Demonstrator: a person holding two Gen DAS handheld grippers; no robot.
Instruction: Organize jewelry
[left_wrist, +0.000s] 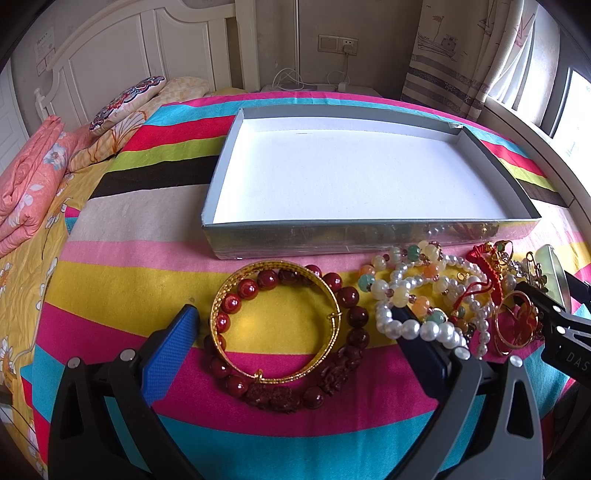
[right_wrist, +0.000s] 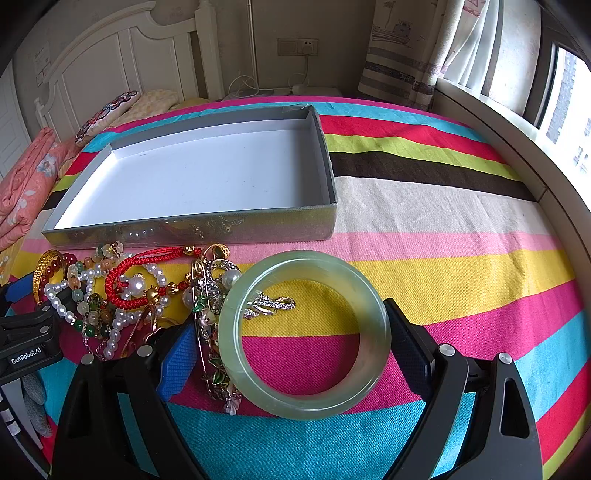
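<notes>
1. My left gripper (left_wrist: 295, 325) is spread wide, grasping nothing; between its fingers lie the gold bangle (left_wrist: 275, 321) and the red bead bracelet (left_wrist: 295, 332) on the striped bedspread (left_wrist: 110, 258).
2. My right gripper (right_wrist: 291, 332) is also released, its fingers flanking the jade bangle (right_wrist: 304, 334).
3. The grey box (right_wrist: 192, 225) sits empty just beyond the jewelry pile (right_wrist: 122, 291).

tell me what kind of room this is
Most likely a bedroom: the jewelry lies on a striped bedspread, with a white headboard behind, a pillow and a folded quilt at the side.
</notes>
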